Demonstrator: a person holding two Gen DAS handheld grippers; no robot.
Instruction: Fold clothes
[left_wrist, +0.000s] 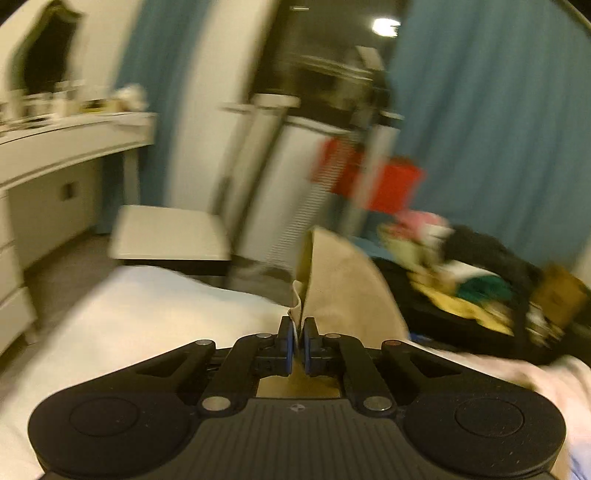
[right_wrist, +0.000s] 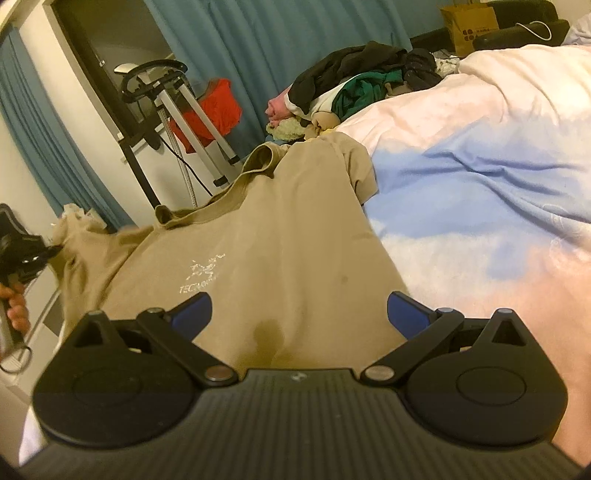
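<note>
A tan T-shirt (right_wrist: 280, 236) lies spread on the bed (right_wrist: 480, 155), its collar pointing away from the camera and a white printed logo (right_wrist: 201, 273) on the chest. The right tongs (right_wrist: 299, 312) hang over the lower part of the shirt with the jaws standing wide apart; the cloth lies beneath and between the two blue pads (right_wrist: 194, 308), and neither pad presses on it. At the far left of the right wrist view, the left tongs (right_wrist: 55, 249) grip the shirt's edge, with a hand (right_wrist: 14, 306) on the handle below. In the left wrist view, the left tongs (left_wrist: 299, 334) are closed on a fold of the tan T-shirt (left_wrist: 343, 280), which rises from between the pads and stands up ahead of them, lifted off the bed (left_wrist: 147, 306). This view is blurred. A pile of mixed clothes (right_wrist: 354, 85) lies at the far end of the bed, well apart from both tongs. Blue curtains (right_wrist: 266, 44), a stand carrying a red garment (right_wrist: 210, 110), and a brown paper bag (right_wrist: 471, 26) stand behind.
</note>
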